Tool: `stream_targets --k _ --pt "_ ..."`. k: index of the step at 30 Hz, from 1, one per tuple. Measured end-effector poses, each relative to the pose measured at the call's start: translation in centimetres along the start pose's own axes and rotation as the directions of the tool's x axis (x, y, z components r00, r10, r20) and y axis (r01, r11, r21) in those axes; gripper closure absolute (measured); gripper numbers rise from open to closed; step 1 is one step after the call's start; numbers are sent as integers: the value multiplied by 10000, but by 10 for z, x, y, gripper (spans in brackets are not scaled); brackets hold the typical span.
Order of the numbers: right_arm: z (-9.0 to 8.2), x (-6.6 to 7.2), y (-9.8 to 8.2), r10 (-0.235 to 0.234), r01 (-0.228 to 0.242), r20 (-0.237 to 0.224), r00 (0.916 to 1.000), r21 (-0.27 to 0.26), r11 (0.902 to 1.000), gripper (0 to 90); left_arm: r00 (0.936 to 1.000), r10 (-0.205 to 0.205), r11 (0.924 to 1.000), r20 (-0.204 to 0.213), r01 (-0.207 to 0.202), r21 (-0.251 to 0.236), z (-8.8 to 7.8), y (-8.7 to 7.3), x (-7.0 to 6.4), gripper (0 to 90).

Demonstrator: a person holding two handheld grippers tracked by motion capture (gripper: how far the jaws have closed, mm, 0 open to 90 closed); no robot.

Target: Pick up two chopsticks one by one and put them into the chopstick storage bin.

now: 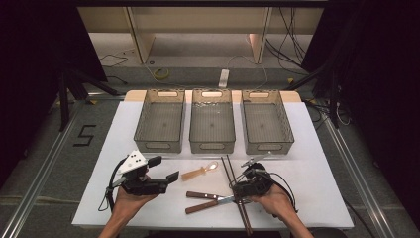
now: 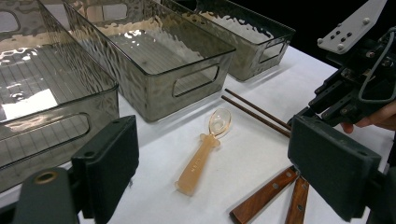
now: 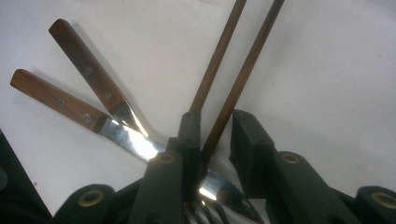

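Left gripper (image 1: pixel 171 177): lower left of the high view, held level above the white table cover (image 1: pixel 317 183), black jaws wide apart, nothing between them.
Spoon: translucent orange plastic spoon (image 2: pixel 203 151), centre of the left gripper view, flat on the cover, bowl toward the bins, handle toward the person; lies ahead of the left jaws, apart from them.
Bins: three smoky clear plastic bins (image 1: pixel 212 127) in a row across the upper middle of the high view, all look empty.
Knife and fork: wooden-handled steel knife and fork (image 3: pixel 84 88), upper left of the right gripper view, handles fanning left, metal ends crossing under the right jaws.
Chopsticks: pair of dark brown wooden chopsticks (image 3: pixel 243 70), long axis running from the upper centre of the right gripper view down into the jaws; in the high view they run near-vertical, lower centre-right.
Right gripper (image 3: pixel 217 149): lower right of the high view, pointing down at the cover; jaws narrowed, one chopstick in the gap, the other along the left jaw's outer side; pads not clearly pressing, so no grip yet by my reading.
Key relation: right hand far nearer the chopsticks; gap straddles one stick crosswise.
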State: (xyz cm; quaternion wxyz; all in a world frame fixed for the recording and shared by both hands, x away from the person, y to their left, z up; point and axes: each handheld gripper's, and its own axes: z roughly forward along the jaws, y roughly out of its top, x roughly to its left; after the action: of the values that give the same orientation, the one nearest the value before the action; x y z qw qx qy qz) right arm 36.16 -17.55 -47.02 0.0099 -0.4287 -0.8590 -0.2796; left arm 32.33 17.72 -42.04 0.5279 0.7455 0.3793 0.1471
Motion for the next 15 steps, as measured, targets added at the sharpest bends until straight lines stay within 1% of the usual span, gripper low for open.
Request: stream_targets --k 6,8,10,12,15 --pt "2 -1 0 135 -135 32 9999 21 9999 778 10000 12 10000 -5 -12 15 0 0 0 160" --pt "2 -1 0 172 -172 5 9999 32 9998 803 10000 22 10000 -12 -22 27 0 0 0 160" --pt "2 -1 -1 257 -257 -134 9996 46 9997 814 10000 13 10000 -6 -13 18 0 0 0 160" --pt "2 -1 -1 234 -233 -181 9996 50 9997 819 10000 28 10000 -16 -28 29 0 0 0 160" --pt "2 -1 -1 324 -323 -261 9991 57 9995 833 10000 28 10000 -12 -28 22 0 0 0 160"
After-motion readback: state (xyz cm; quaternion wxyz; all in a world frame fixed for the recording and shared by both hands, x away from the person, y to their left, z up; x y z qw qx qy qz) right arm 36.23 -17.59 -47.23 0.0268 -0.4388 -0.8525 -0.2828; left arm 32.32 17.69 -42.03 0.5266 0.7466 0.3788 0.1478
